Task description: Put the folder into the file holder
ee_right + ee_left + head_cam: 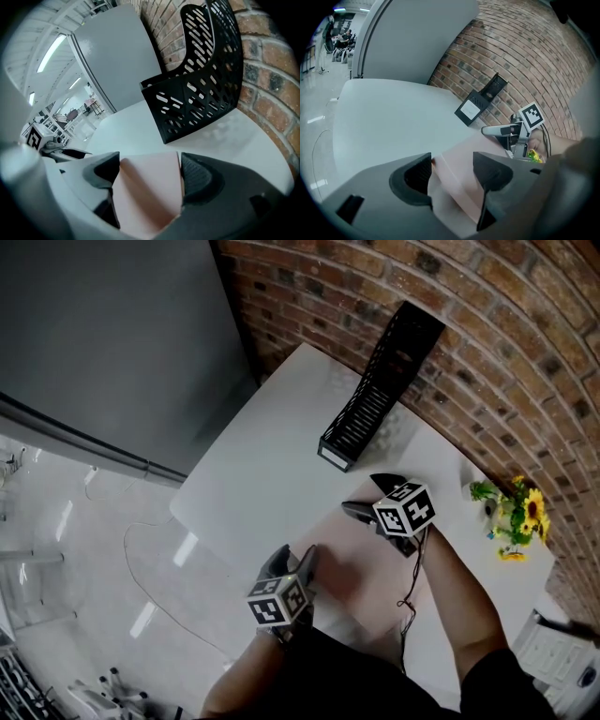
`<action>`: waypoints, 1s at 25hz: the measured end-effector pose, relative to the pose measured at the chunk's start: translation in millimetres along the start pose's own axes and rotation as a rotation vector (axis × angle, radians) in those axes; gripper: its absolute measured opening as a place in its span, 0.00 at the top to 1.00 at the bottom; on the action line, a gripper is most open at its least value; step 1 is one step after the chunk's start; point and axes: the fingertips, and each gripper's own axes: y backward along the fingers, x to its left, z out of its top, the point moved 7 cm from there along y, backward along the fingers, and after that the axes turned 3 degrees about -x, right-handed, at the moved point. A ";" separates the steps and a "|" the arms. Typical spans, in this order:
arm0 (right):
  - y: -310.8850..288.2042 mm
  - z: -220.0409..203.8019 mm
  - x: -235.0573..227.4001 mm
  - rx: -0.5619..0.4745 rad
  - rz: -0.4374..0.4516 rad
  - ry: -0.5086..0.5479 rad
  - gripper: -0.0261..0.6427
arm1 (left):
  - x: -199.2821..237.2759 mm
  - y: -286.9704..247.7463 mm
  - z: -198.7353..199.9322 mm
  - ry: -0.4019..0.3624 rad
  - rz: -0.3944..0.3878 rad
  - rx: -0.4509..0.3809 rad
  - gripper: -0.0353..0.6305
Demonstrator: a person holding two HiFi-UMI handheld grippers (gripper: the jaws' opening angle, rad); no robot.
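A pink folder lies flat on the white table, between my two grippers. My left gripper stands open over the folder's near left edge, and the pink folder shows under its jaws without the pads pressing on it. My right gripper hovers open and wide at the folder's far edge. In the right gripper view the folder fills the gap of the right gripper. The black perforated file holder stands empty beyond, against the brick wall, just ahead of the right gripper as the file holder.
A brick wall runs behind the table. A small pot of yellow flowers stands at the table's right. A grey partition rises to the left, past the table's left edge, with glossy floor below.
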 end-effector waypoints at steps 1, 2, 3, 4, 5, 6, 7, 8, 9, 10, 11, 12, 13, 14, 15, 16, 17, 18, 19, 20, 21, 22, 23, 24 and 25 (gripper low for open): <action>2.8 2.9 1.7 -0.012 -0.002 0.006 0.34 | -1.8 2.3 2.6 -0.007 0.002 -0.011 0.53; 5.8 6.3 3.5 -0.024 -0.003 0.013 0.34 | -3.6 4.8 5.6 -0.016 0.004 -0.023 0.53; 9.1 10.0 5.5 -0.038 -0.005 0.019 0.34 | -5.4 7.3 8.8 -0.025 0.005 -0.035 0.53; 12.6 14.0 7.6 -0.052 -0.008 0.026 0.34 | -7.2 10.0 12.2 -0.035 0.006 -0.048 0.53; 16.3 18.1 9.8 -0.067 -0.011 0.033 0.34 | -9.0 12.6 15.9 -0.045 0.006 -0.060 0.53; 20.2 22.1 11.9 -0.083 -0.015 0.040 0.33 | -11.0 15.1 19.6 -0.055 0.006 -0.072 0.53; 24.4 25.8 14.0 -0.098 -0.018 0.046 0.33 | -13.1 17.7 23.1 -0.065 0.006 -0.084 0.53; 29.0 29.2 16.0 -0.113 -0.021 0.052 0.33 | -15.6 20.2 26.5 -0.075 0.006 -0.096 0.53; 33.8 32.3 17.8 -0.128 -0.025 0.057 0.33 | -18.3 22.6 29.8 -0.085 0.006 -0.107 0.53; 38.6 35.3 19.5 -0.143 -0.029 0.061 0.33 | -21.2 25.0 33.0 -0.096 0.006 -0.119 0.53; 43.3 38.4 21.2 -0.159 -0.033 0.065 0.33 | -24.0 27.3 36.4 -0.106 0.005 -0.130 0.53; 47.7 41.5 22.9 -0.175 -0.038 0.070 0.33 | -26.6 29.5 39.9 -0.116 0.005 -0.142 0.53; 52.0 44.4 24.7 -0.190 -0.042 0.073 0.33 | -29.1 31.8 43.3 -0.125 0.005 -0.153 0.53; 56.6 47.0 26.5 -0.207 -0.046 0.076 0.33 | -31.9 34.3 46.8 -0.135 0.005 -0.165 0.53; 61.5 49.5 28.3 -0.224 -0.049 0.079 0.33 | -35.0 37.3 50.4 -0.147 0.006 -0.179 0.53; 66.9 52.1 30.3 -0.244 -0.052 0.080 0.33 | -38.3 40.6 54.4 -0.160 0.006 -0.194 0.53; 72.5 54.9 32.4 -0.265 -0.054 0.082 0.33 | -41.9 44.2 58.7 -0.175 0.007 -0.210 0.53; 78.5 57.9 34.6 -0.288 -0.056 0.083 0.33 | -45.6 47.9 63.1 -0.191 0.006 -0.227 0.53; 84.7 60.8 36.8 -0.312 -0.058 0.085 0.33 | -49.5 51.7 67.3 -0.208 0.006 -0.244 0.53; 91.0 63.5 39.1 -0.335 -0.061 0.086 0.33 | -53.5 55.6 71.1 -0.227 0.005 -0.260 0.53; 97.5 66.0 41.2 -0.357 -0.063 0.089 0.33 | -57.5 59.4 74.5 -0.245 0.004 -0.276 0.53; 103.9 68.3 43.3 -0.379 -0.065 0.091 0.33 | -61.6 63.2 77.8 -0.263 0.003 -0.292 0.53; 110.3 70.5 45.4 -0.400 -0.067 0.093 0.33 | -65.9 66.9 81.1 -0.279 0.001 -0.309 0.53; 116.8 72.7 47.3 -0.420 -0.069 0.095 0.33 | -70.3 70.4 84.4 -0.293 -0.002 -0.325 0.53; 123.3 74.9 49.2 -0.441 -0.070 0.098 0.33 | -74.6 73.7 87.6 -0.305 -0.006 -0.340 0.53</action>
